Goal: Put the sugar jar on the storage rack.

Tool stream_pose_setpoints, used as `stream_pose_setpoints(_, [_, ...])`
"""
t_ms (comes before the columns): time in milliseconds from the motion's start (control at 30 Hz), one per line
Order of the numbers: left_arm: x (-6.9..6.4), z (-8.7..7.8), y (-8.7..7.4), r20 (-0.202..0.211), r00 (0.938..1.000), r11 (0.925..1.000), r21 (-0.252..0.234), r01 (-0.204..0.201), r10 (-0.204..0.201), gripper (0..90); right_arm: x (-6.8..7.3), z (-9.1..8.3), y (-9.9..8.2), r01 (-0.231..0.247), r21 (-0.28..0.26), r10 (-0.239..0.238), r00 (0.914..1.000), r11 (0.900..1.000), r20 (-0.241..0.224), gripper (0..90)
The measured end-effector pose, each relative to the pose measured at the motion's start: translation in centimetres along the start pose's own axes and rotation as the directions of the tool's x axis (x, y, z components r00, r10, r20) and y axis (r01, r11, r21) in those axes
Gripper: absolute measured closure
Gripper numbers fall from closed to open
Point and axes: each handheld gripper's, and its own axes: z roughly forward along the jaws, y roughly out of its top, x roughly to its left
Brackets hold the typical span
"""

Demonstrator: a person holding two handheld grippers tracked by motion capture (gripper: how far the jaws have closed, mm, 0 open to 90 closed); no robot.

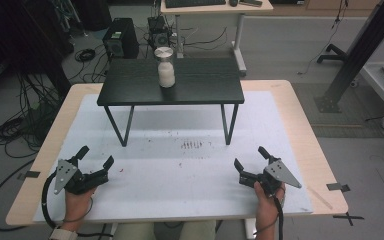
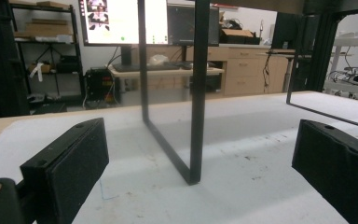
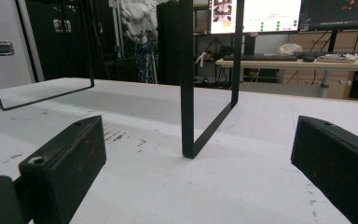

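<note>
Cables and computer boxes crowd the floor beyond my wooden table (image 1: 300, 130), which is covered by a white mat (image 1: 180, 170) marked with a few dark scuffs. On the far half of the mat stands a small black bench (image 1: 200, 82) on thin metal legs, and a glass jar (image 1: 166, 67) with a silver lid, about half full of something white, sits upright on the bench top near its back edge.

I hold my left claw (image 1: 96, 156) low over the near left part of the mat, its jaws spread wide and gripping nothing. In the left gripper view the two black pads frame the bench's front left leg (image 2: 196, 116), which is well apart from them. My right claw (image 1: 250, 157) rests over the near right part of the mat, jaws likewise wide and empty; its own view looks at the bench's front right leg (image 3: 186, 93). Both claws are well short of the bench and far from the jar.
</note>
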Motion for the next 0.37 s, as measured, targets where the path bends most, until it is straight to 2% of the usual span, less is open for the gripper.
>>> stream_pose_setpoints(367, [0.0, -0.03, -0.01, 0.0, 1.0, 1.0, -0.002, -0.001, 0.001, 3.9, 0.02, -0.02, 0.0, -0.002, 0.001, 0.002, 1.0, 1.0, 0.0, 3.0])
